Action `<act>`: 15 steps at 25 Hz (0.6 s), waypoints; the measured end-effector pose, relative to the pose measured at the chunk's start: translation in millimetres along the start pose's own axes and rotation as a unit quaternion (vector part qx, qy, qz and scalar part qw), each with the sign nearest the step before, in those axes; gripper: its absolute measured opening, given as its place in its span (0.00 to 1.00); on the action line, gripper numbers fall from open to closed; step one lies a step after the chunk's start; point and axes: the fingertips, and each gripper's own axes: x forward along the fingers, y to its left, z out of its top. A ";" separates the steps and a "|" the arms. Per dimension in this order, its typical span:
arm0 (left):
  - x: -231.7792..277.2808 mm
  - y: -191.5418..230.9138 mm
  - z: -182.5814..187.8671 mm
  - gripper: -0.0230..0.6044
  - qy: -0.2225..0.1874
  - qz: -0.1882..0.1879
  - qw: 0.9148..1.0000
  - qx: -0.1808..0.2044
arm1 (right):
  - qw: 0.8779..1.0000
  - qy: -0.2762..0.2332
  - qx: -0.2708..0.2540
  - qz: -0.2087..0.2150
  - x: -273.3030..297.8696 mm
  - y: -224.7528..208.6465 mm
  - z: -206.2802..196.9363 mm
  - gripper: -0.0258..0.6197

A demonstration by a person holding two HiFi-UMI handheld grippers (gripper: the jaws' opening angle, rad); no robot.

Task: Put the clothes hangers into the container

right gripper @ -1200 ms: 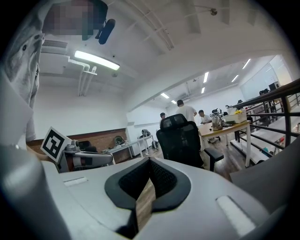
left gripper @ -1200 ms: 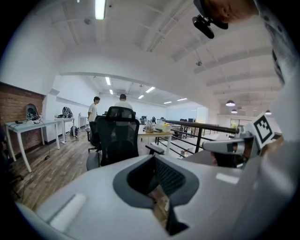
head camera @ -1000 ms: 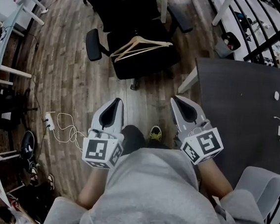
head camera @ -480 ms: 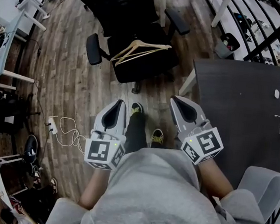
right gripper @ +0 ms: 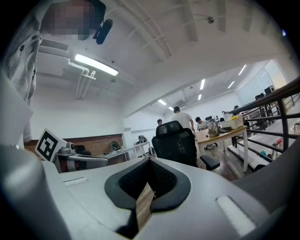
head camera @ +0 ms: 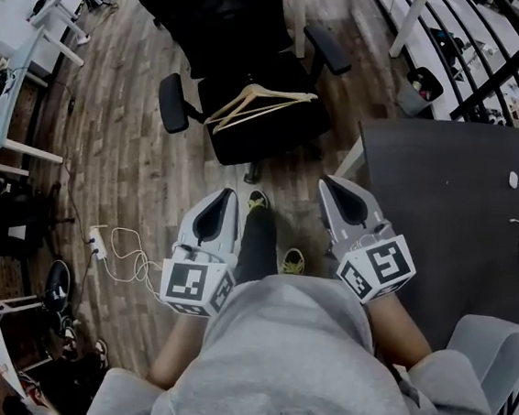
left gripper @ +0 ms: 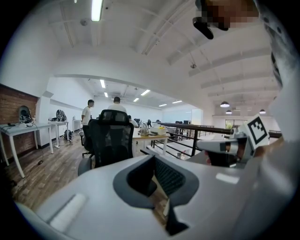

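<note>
Two grey plastic grippers are showing in the head view, and we are holding both out over the brown wood-plank floor [head camera: 127, 151]. The left gripper [head camera: 224, 198] and the right gripper [head camera: 332, 186] are pointing towards a black mesh-backed office chair [head camera: 174, 101]. The pale wooden clothes hangers [head camera: 261, 105] are lying flat on that chair's seat. They are overlapping in a loose pile, with their thin triangular frames fanning leftward from the end where they meet. We cannot tell how many there are. They are lying well apart from both grippers, and a dark rectangular table [head camera: 444, 203] is standing to the right of the chair.

In the left gripper view, the left gripper [left gripper: 153, 161] is keeping its jaws pressed together at the tips, with nothing between the ribbed black pads. The office chair [left gripper: 110, 140] is standing upright beyond it, showing its tall backrest.

In the right gripper view, the right gripper [right gripper: 149, 164] is likewise closing its jaws tip to tip and gripping nothing. The office chair [right gripper: 176, 143] is rising just behind the tips, with a pale desk [right gripper: 225, 133] beyond it.
</note>
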 end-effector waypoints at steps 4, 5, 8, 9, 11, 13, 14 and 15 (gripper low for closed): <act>17.3 13.5 1.0 0.06 0.001 -0.001 1.000 -0.006 | 1.000 0.002 -0.001 -0.003 17.3 -8.7 -0.1 0.04; 22.3 17.8 0.8 0.06 0.002 -0.002 1.000 -0.008 | 1.000 0.004 -0.001 -0.004 22.8 -11.5 -0.8 0.04; 36.8 28.8 -1.9 0.06 0.009 -0.006 1.000 -0.011 | 1.000 0.010 0.006 -0.012 37.4 -19.4 -5.5 0.04; 42.3 32.2 -1.7 0.06 0.011 -0.007 1.000 -0.012 | 1.000 0.012 0.008 -0.014 42.1 -21.9 -6.2 0.04; 53.6 40.1 2.3 0.06 0.010 -0.008 1.000 -0.017 | 1.000 0.016 0.011 -0.015 53.6 -26.6 -5.7 0.04; 65.3 49.1 7.9 0.06 0.007 -0.007 1.000 -0.021 | 1.000 0.021 0.012 -0.014 68.8 -31.8 -5.4 0.04; 71.5 53.4 9.3 0.06 0.006 -0.008 1.000 -0.022 | 1.000 0.024 0.012 -0.013 76.7 -34.4 -6.2 0.04; 77.9 57.7 9.6 0.06 0.006 -0.008 1.000 -0.022 | 0.999 0.028 0.011 -0.012 84.5 -36.9 -7.5 0.04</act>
